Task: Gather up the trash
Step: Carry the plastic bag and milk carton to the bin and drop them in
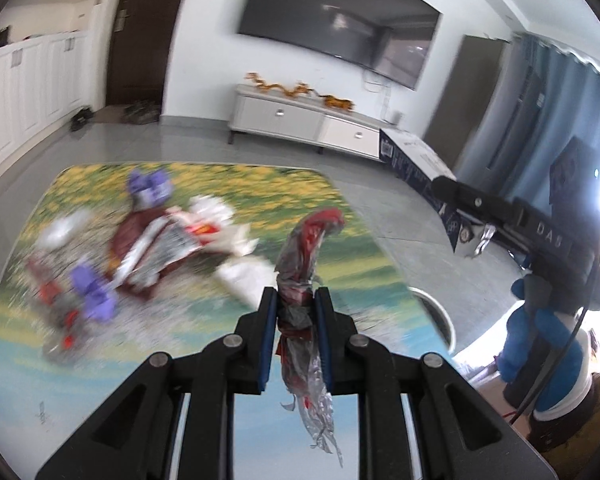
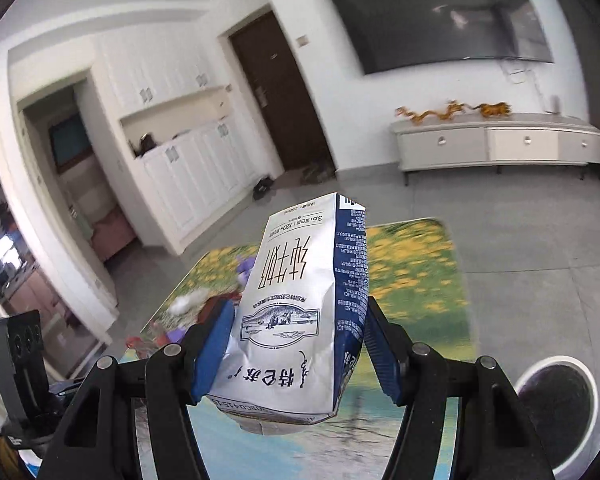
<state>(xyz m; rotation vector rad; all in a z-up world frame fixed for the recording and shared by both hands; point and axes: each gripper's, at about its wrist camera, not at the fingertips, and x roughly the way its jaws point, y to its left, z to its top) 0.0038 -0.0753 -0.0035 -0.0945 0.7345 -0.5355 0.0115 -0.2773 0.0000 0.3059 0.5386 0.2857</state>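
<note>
My left gripper (image 1: pixel 296 300) is shut on a crumpled red and silver wrapper (image 1: pixel 305 256), held above the picture-printed table (image 1: pixel 180 360). More trash lies on the table to the left: a pile of red, silver and white wrappers (image 1: pixel 168 248) and purple crumpled pieces (image 1: pixel 94 292). My right gripper (image 2: pixel 300 320) is shut on a silver and blue milk carton (image 2: pixel 300 312), held upside down above the table (image 2: pixel 411 272). The right gripper with its carton also shows in the left wrist view (image 1: pixel 439 184). A white round bin (image 2: pixel 555 404) stands at the lower right.
A white TV cabinet (image 1: pixel 300 120) with gold ornaments stands under a wall-mounted TV (image 1: pixel 339 20). White cupboards (image 1: pixel 24 92) and a dark door (image 1: pixel 148 32) are at the back left. Blue curtains (image 1: pixel 547 120) hang on the right. The bin's rim (image 1: pixel 439 312) shows past the table's edge.
</note>
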